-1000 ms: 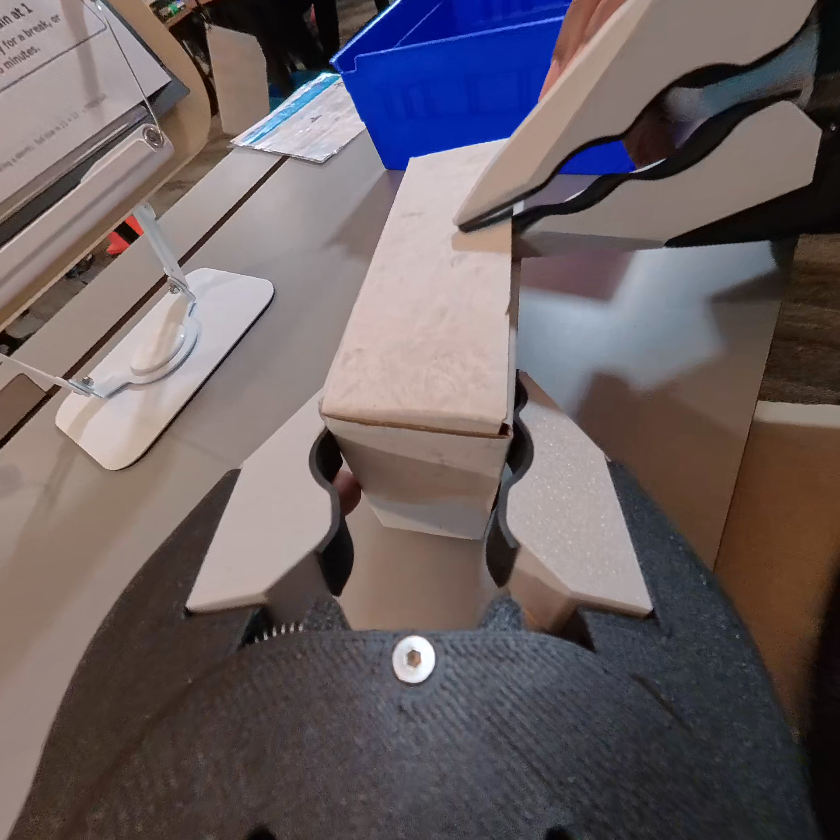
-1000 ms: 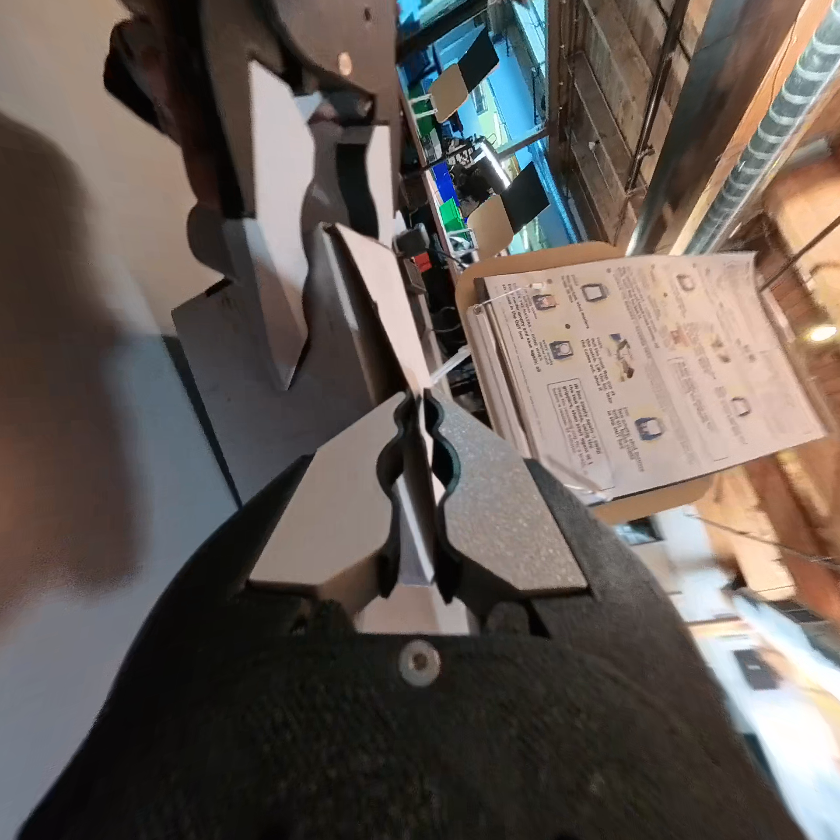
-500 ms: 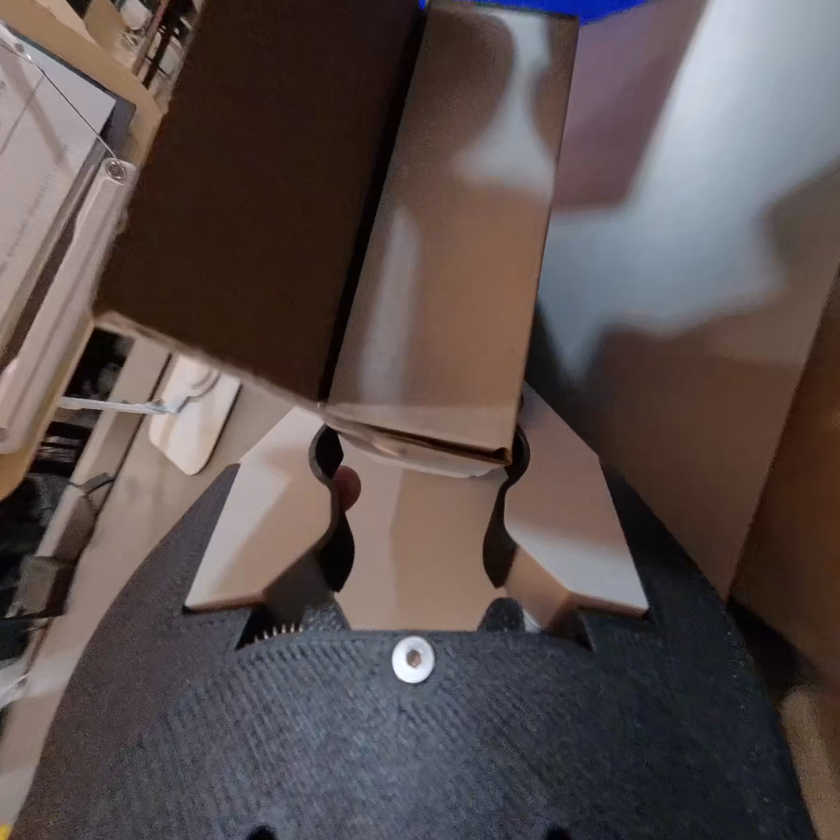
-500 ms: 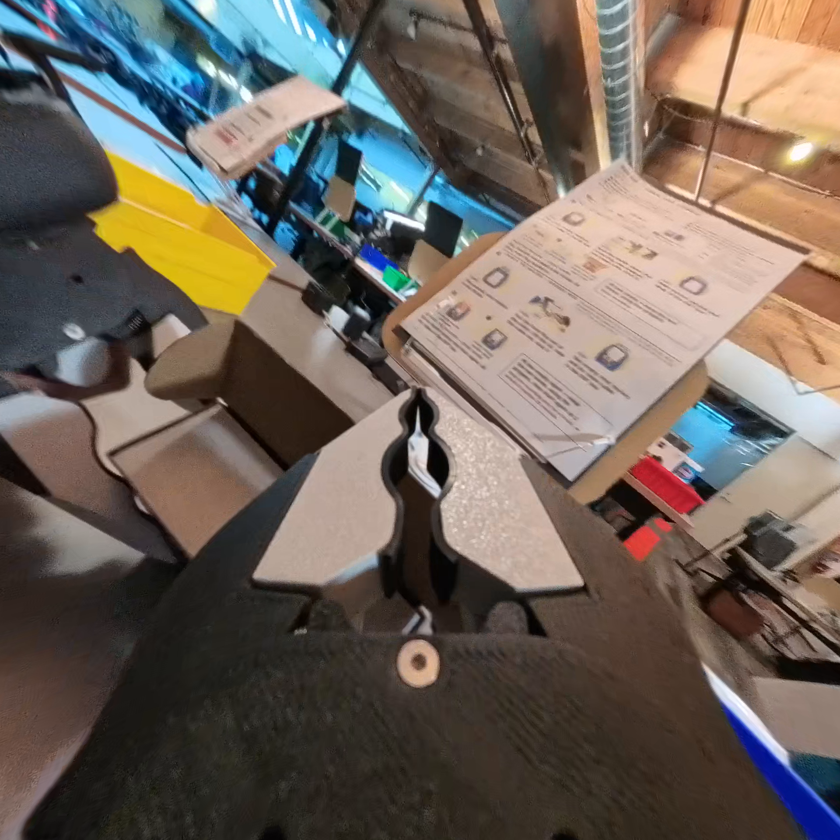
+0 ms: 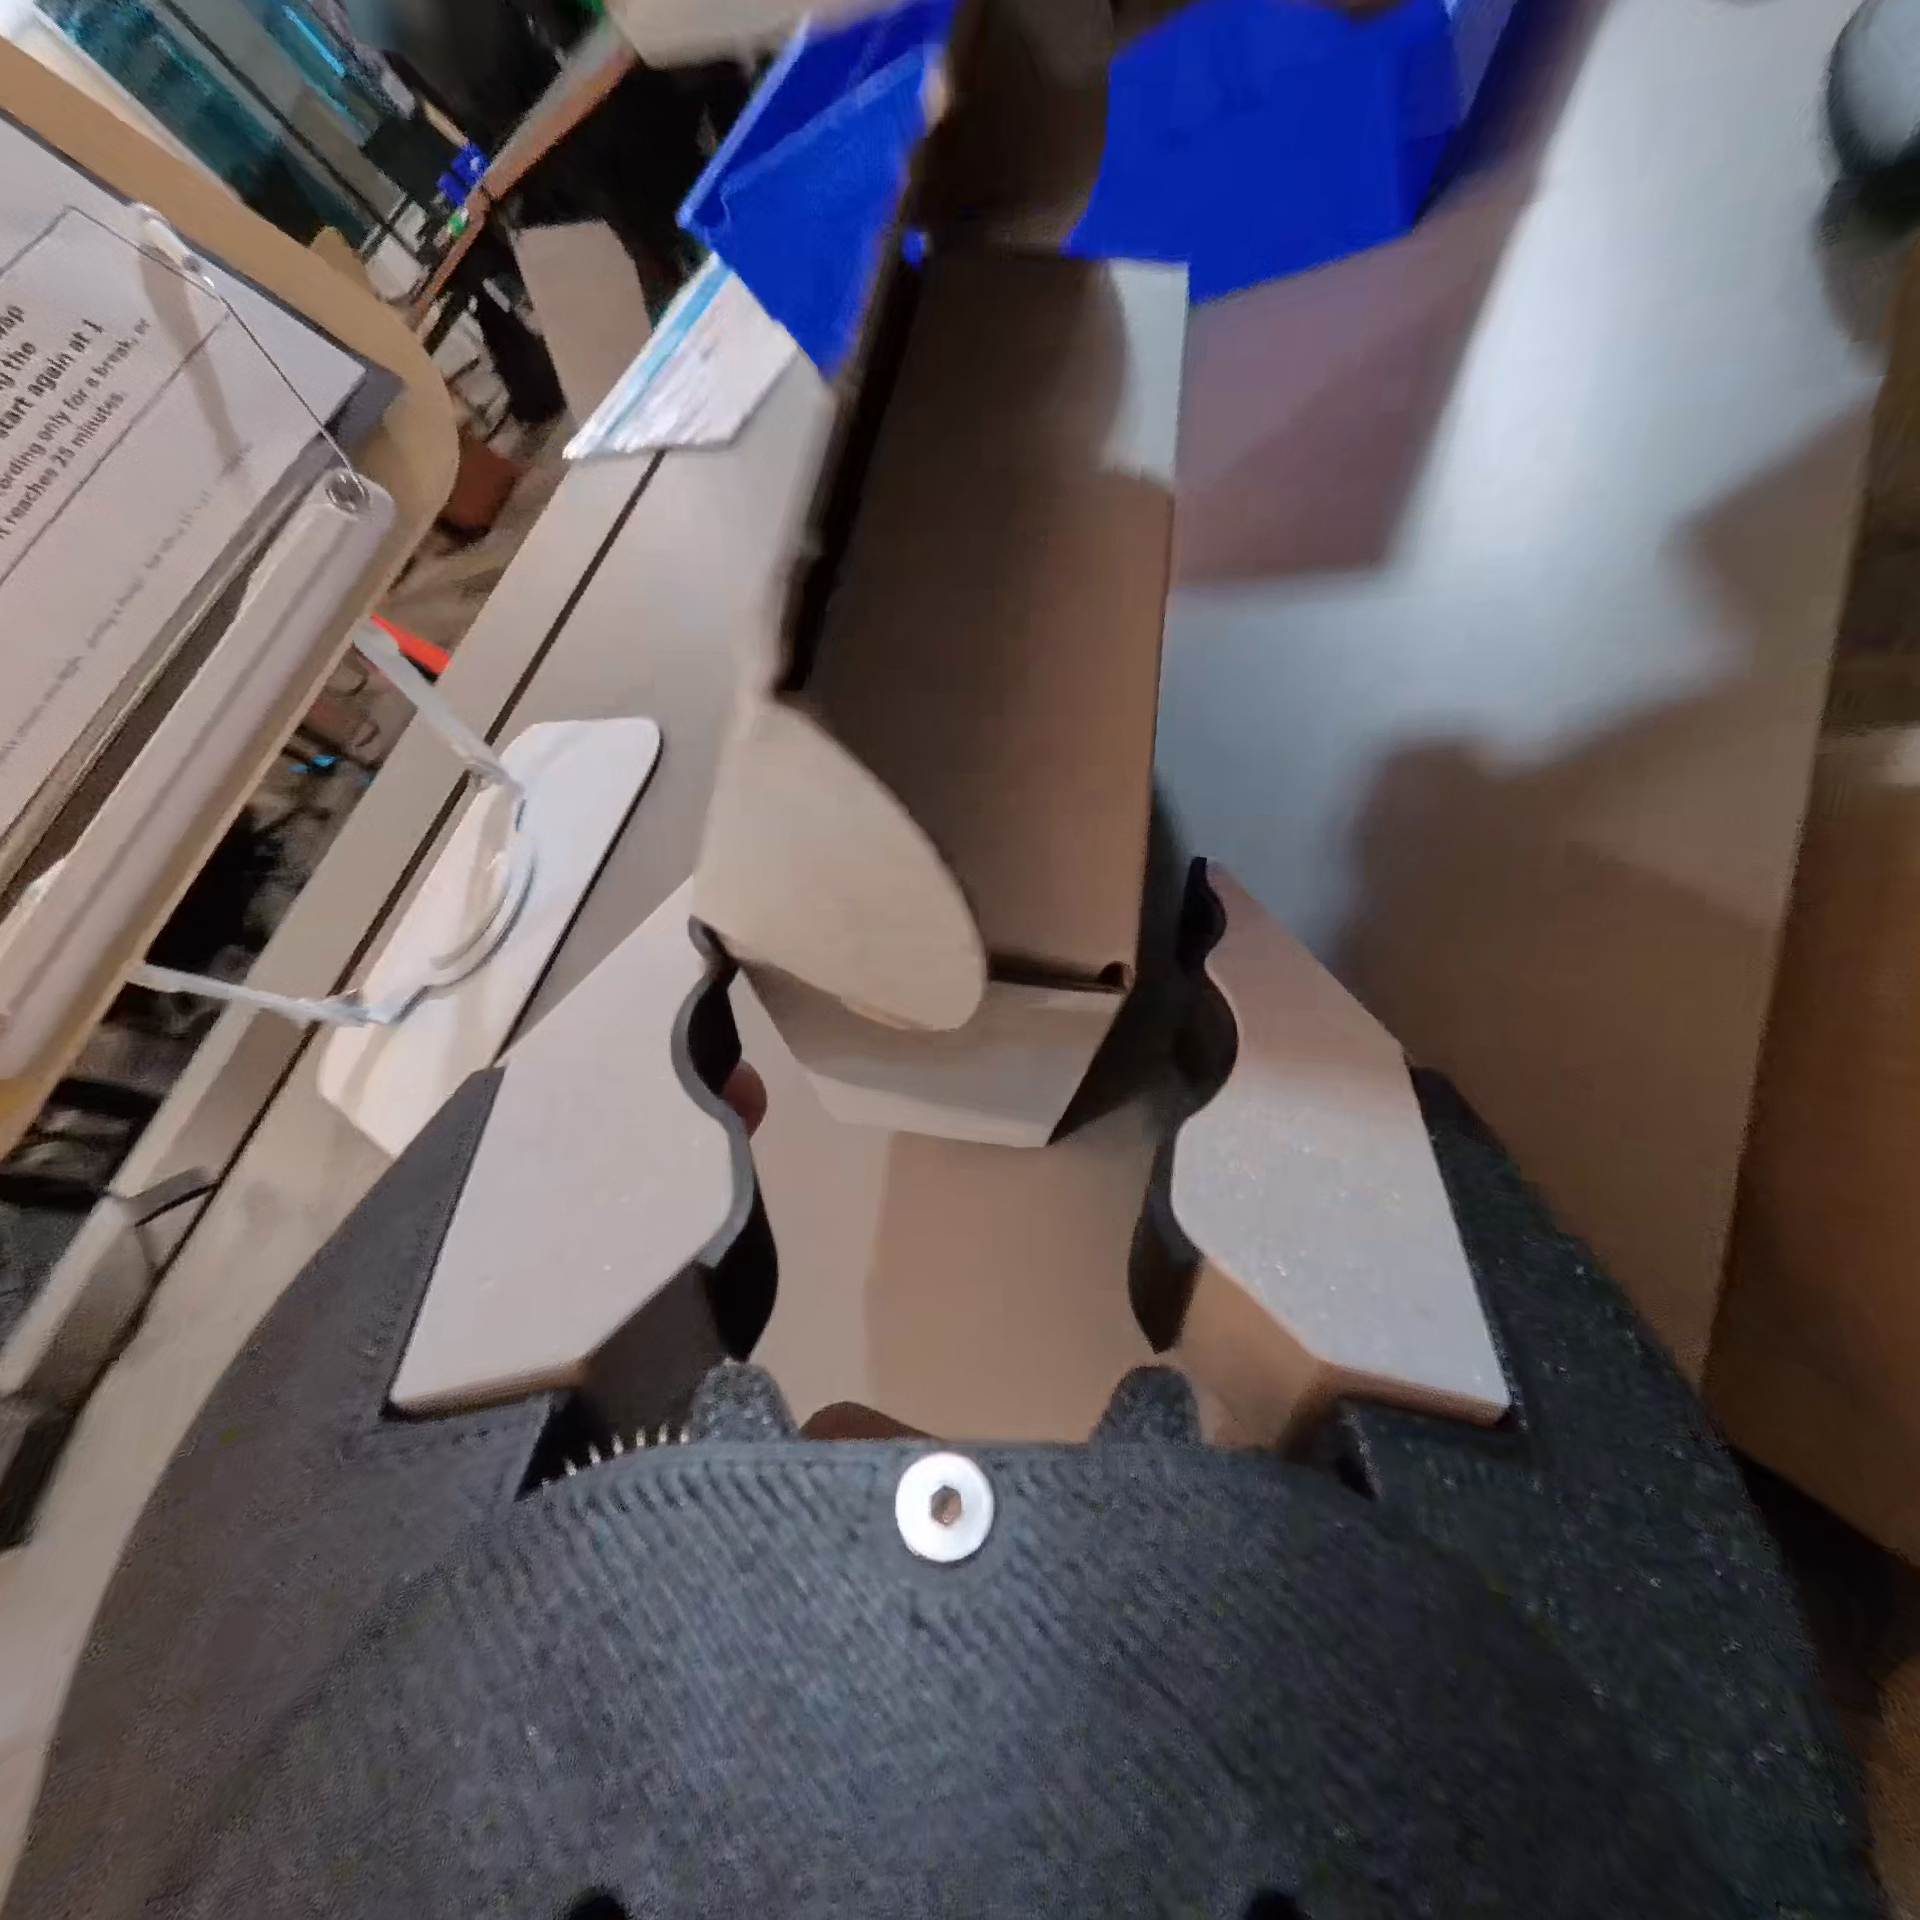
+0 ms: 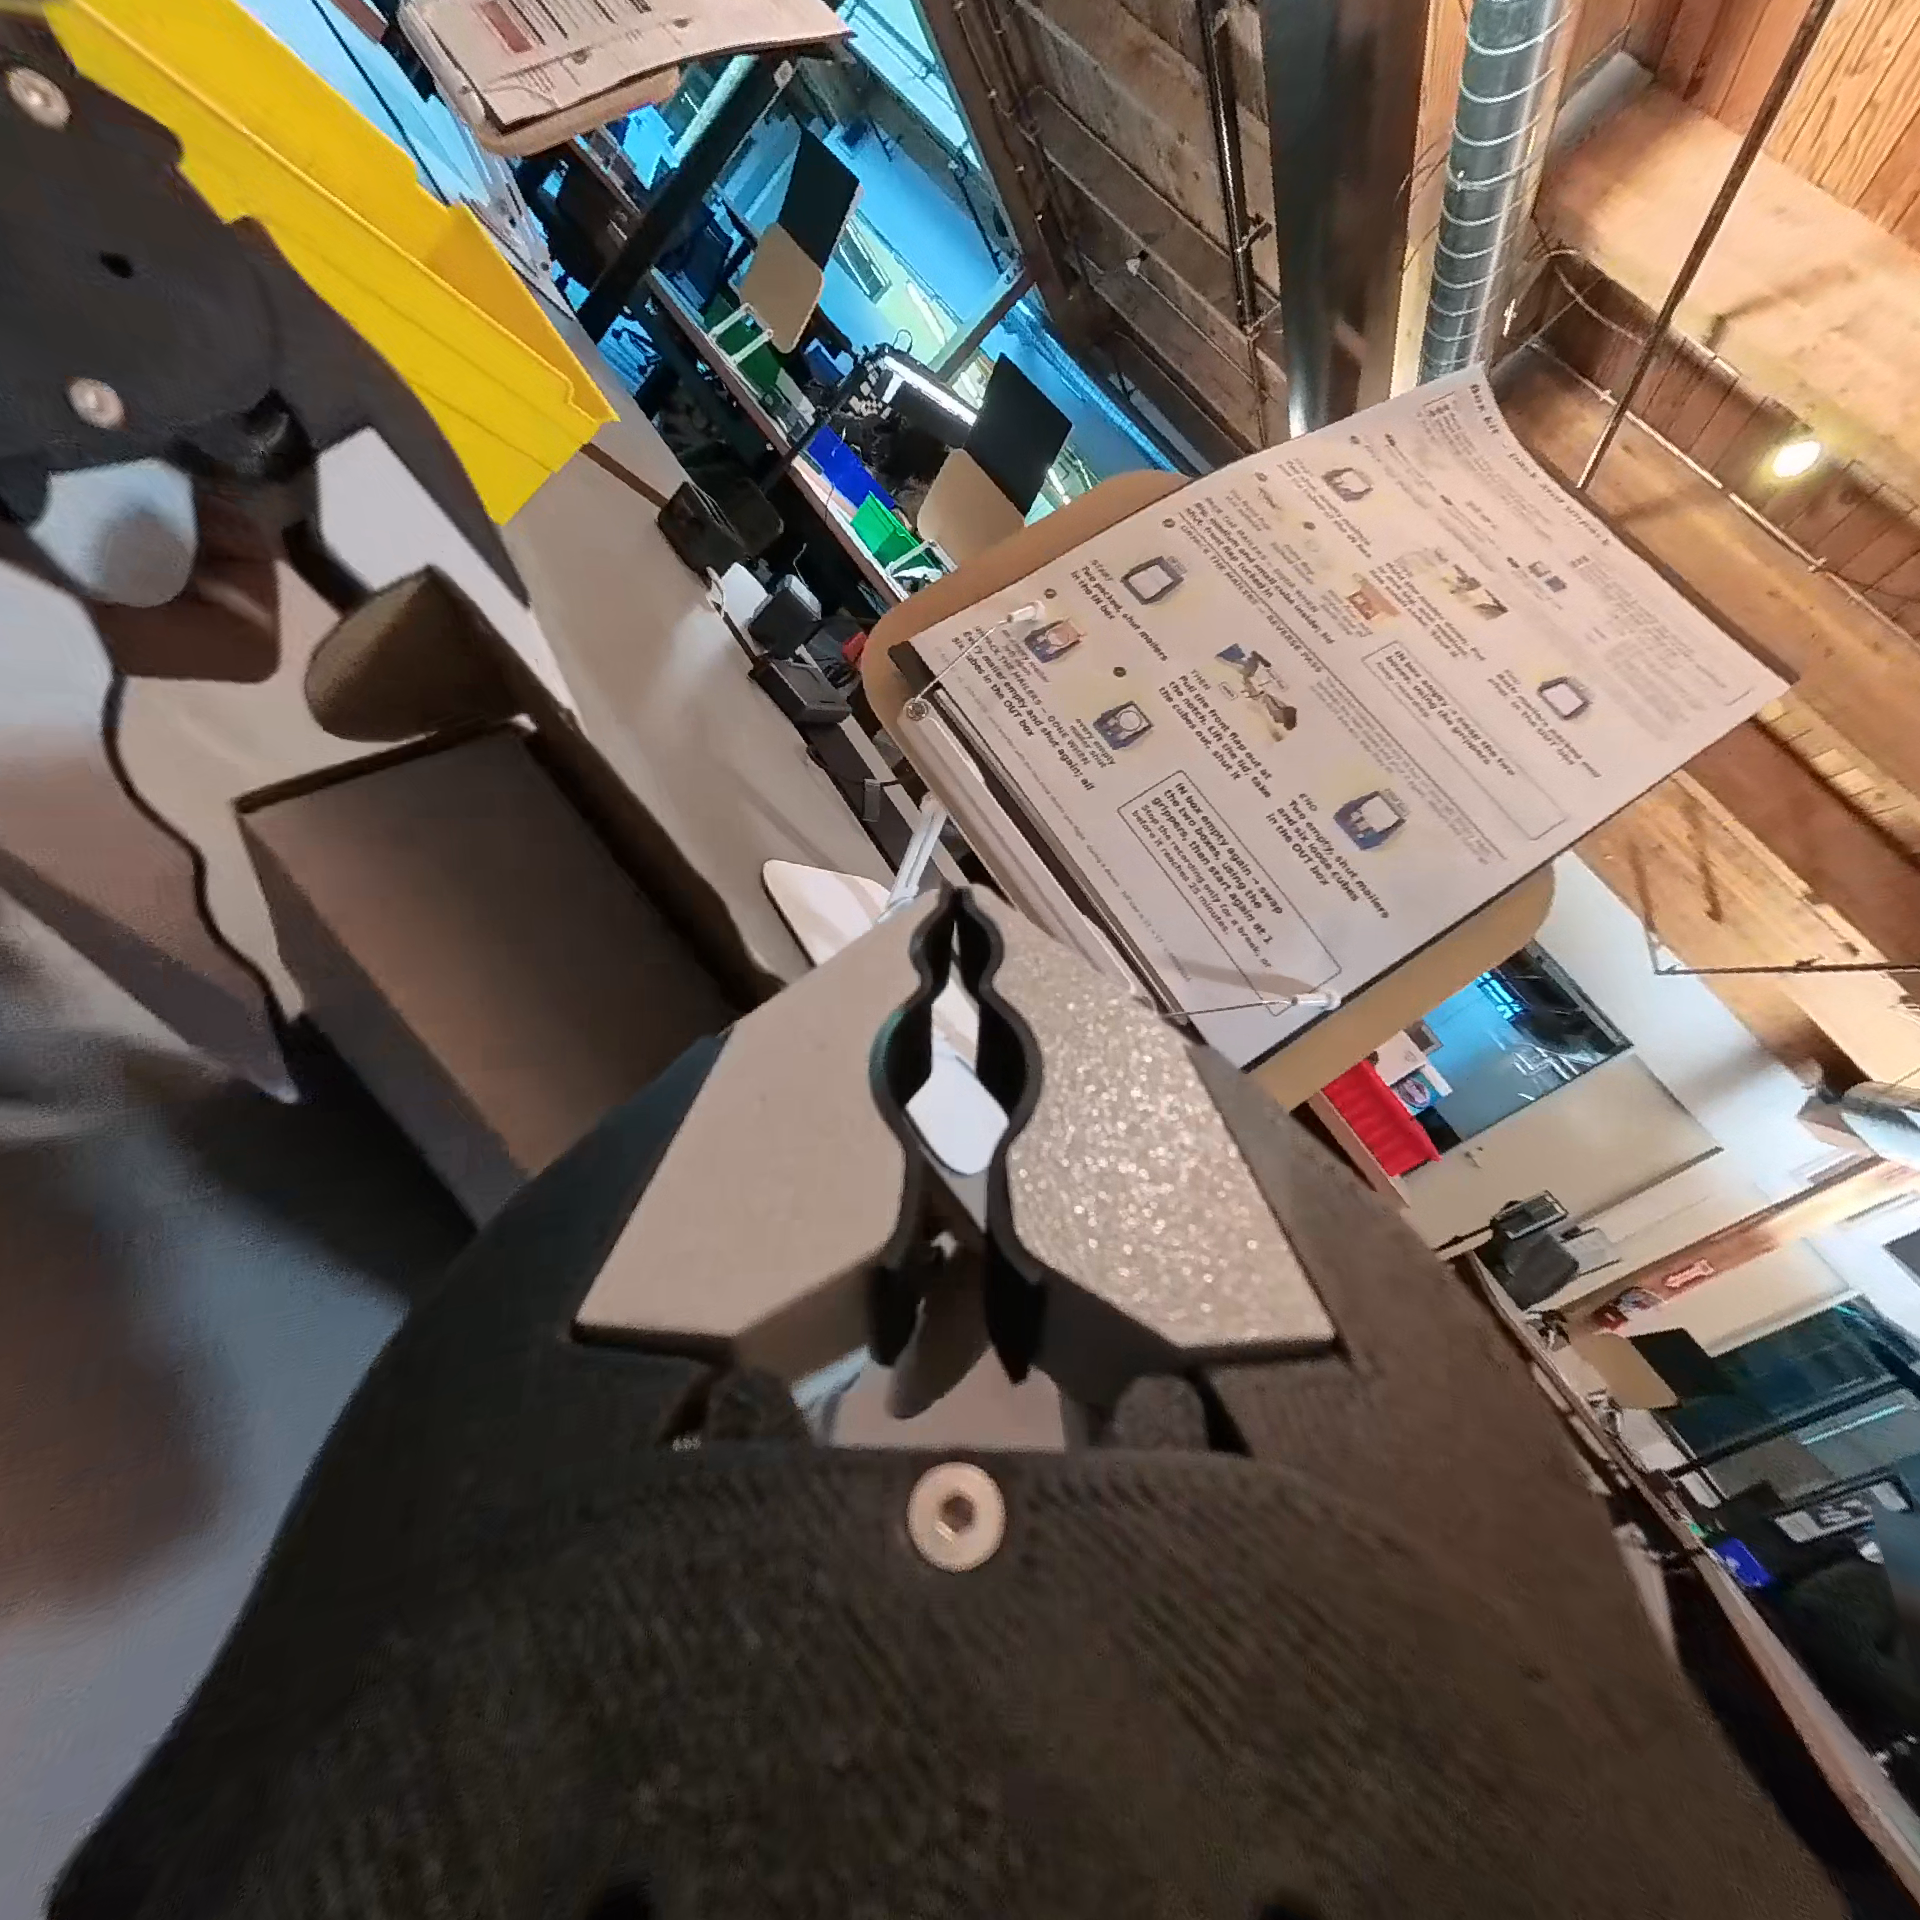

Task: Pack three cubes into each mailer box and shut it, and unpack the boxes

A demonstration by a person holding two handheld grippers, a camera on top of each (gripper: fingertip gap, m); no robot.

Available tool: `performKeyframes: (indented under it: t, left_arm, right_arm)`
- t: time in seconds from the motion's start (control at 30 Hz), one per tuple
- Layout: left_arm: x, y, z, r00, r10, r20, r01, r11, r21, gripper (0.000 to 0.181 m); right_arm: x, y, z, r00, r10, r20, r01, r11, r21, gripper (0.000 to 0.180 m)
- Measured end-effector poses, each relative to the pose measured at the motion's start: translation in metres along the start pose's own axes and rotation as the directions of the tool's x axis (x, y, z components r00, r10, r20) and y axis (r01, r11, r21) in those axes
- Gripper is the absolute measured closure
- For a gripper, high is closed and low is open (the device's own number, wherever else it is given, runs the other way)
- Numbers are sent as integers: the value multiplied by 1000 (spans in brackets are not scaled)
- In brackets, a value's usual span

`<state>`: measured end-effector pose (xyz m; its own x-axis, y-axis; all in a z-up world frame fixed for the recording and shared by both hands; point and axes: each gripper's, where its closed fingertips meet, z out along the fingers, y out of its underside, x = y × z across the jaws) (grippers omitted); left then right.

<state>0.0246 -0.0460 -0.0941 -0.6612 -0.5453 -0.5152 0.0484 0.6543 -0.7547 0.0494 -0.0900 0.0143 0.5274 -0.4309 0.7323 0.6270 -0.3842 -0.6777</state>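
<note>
Released from the right gripper (image 6: pixel 961 935), now pressed together empty, the mailer box (image 5: pixel 997 644) is gripped between the left gripper's (image 5: pixel 956 997) fingers.

Tan board sheet: a white printed sheet (image 5: pixel 114 447) behind a clear plastic holder, left of the fingers (image 5: pixel 582 1195) of the left gripper (image 5: pixel 956 904); several lines of bold black print, cut off at the edge.

Table sheet: a white and blue printed paper (image 5: pixel 686 374) lying flat beyond those fingers; too blurred to read.

Clipboard page: a white instruction page (image 6: pixel 1340 707) with small pictures, numbered steps and a boxed note, beyond and right of the fingers (image 6: pixel 1143 1174) of the right gripper (image 6: pixel 961 914).

Far sheet: a white paper (image 6: pixel 613 42) on a board, far beyond to the left; too small to read.
</note>
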Motion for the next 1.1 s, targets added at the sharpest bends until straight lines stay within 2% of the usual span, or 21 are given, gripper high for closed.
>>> performKeyframes:
  t: [0.17, 0.23, 0.33, 0.43, 0.53, 0.6, 0.7, 0.8, 0.93, 1.03, 1.1]
  left_arm:
    - [-17, -26, -25, 987, -148, -66, 159, 966, 202, 101]
    - [-26, -28, -28, 992, -124, -16, 125, 964, 236, 121]
    - [-33, -28, -25, 995, -88, 55, 73, 970, 232, 145]
    - [-36, -29, -19, 993, -107, 50, 94, 972, 214, 146]
    - [-49, -31, -17, 985, -140, 96, 116, 968, 222, 155]
    - [-52, -33, -15, 983, -166, 81, 145, 964, 224, 157]
    - [-52, -36, -12, 985, -156, 67, 138, 965, 225, 161]
    - [-47, -40, -8, 991, -127, 50, 113, 968, 226, 162]
    - [-44, -45, -5, 994, -104, 38, 92, 967, 236, 163]
    - [-48, -48, -5, 991, -123, 48, 107, 961, 254, 165]
    - [-55, -49, -7, 987, -146, 66, 124, 956, 265, 168]
  right_arm:
    - [-7, -2, 0, 1000, -14, 4, 14, 1000, 18, 180]
    - [-11, -5, -1, 1000, -17, 8, 17, 999, 30, 180]
    - [-15, -6, -3, 999, -35, 18, 35, 999, 32, 180]
    - [-17, -16, -11, 997, -77, 11, 76, 996, 51, 180]
    - [-29, -41, -24, 990, -140, 12, 137, 982, 127, 180]
    - [-44, -49, -26, 990, -131, 47, 123, 983, 135, 179]
    - [-58, -26, -14, 996, 3, 88, -3, 1000, -8, 171]
    - [-49, 10, -8, 988, 151, 27, -145, 978, -152, 165]
    - [-40, 43, -11, 913, 407, -1, -394, 883, -253, 156]
    - [-51, 41, -16, 817, 571, 80, -533, 801, -273, 175]
    - [-53, 40, -19, 796, 597, 96, -552, 783, -286, 176]
